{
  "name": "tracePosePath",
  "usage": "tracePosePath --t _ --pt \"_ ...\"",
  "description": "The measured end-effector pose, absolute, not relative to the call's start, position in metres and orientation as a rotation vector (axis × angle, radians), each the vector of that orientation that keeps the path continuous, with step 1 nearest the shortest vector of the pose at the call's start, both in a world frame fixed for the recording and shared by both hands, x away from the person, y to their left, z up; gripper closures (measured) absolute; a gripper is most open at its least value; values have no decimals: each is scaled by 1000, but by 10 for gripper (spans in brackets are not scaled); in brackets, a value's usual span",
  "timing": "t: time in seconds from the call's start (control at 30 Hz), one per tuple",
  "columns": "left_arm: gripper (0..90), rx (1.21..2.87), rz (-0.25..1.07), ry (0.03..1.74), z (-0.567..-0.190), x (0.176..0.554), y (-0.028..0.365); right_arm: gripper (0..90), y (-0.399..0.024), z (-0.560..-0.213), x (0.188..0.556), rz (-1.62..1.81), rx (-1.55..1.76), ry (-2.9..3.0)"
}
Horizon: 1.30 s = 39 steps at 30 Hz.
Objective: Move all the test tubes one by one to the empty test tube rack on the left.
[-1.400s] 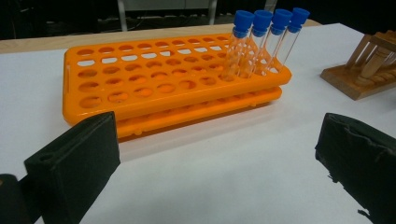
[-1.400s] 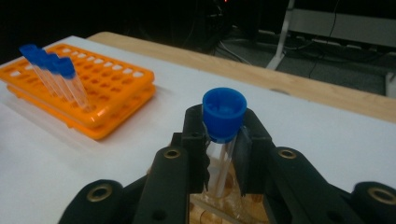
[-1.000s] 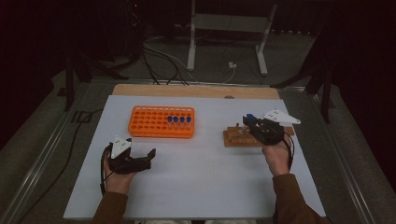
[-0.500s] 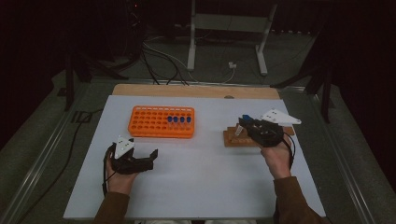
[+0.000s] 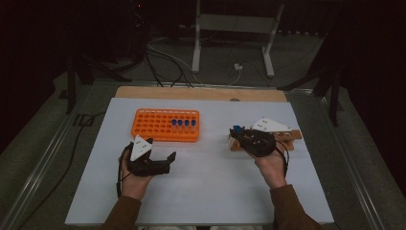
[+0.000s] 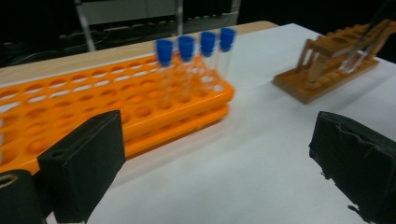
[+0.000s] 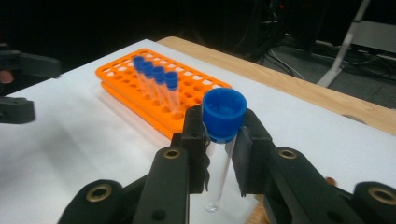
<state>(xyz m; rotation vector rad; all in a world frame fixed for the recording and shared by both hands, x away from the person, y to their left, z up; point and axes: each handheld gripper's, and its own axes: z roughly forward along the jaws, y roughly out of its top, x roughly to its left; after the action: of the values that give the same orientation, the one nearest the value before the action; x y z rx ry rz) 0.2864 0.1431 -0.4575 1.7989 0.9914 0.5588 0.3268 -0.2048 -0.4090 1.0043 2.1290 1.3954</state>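
An orange tube rack [image 5: 165,125] lies on the white sheet with several blue-capped tubes [image 5: 184,123] standing at its right end, seen close in the left gripper view [image 6: 194,46]. My right gripper [image 5: 238,132] is shut on a clear test tube with a blue cap [image 7: 224,112], held upright just left of a wooden rack [image 5: 294,135]. My left gripper [image 5: 160,154] hovers in front of the orange rack [image 6: 116,102], pointing right. Its jaws are open [image 6: 219,186] and have just been closing a little, with nothing between them.
The white sheet [image 5: 201,191] covers most of the table, with a wooden strip [image 5: 201,92] along the far edge. Beyond it stand a metal frame's legs [image 5: 196,43] and floor cables [image 5: 163,62]. The wooden rack [image 6: 327,70] lies to the right of the orange one.
My right gripper has carried the tube leftward, away from the wooden rack. My left gripper has shifted to the right and a little toward the orange rack.
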Motion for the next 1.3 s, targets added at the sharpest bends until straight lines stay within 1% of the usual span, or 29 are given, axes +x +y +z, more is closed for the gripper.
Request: tracePosePath --t 0.3,0.43,0.5,0.63,0.73,0.8,1.1,1.2,1.3 --pt "84 1866 476 850 -450 293 98 770 -186 -408 323 1425 971 2166" --pt "158 1869 449 801 -446 296 80 770 -177 -409 322 1436 953 2188" --pt "173 1879 447 778 -445 298 70 770 -171 -410 321 1437 945 2204" --pt "236 1900 439 753 -447 302 55 770 -162 -412 319 1437 923 2227" --pt "333 1896 428 741 -448 304 49 770 -158 -412 318 1441 915 2239" --pt "416 1901 423 727 -448 305 46 770 -156 -412 317 1447 913 2242" --pt "698 1897 420 688 -450 305 42 770 -148 -414 315 1464 900 2271" --pt "768 1901 423 676 -450 305 41 770 -146 -415 315 1473 899 2278" --pt "779 1904 430 669 -451 304 42 769 -145 -416 315 1469 898 2282"
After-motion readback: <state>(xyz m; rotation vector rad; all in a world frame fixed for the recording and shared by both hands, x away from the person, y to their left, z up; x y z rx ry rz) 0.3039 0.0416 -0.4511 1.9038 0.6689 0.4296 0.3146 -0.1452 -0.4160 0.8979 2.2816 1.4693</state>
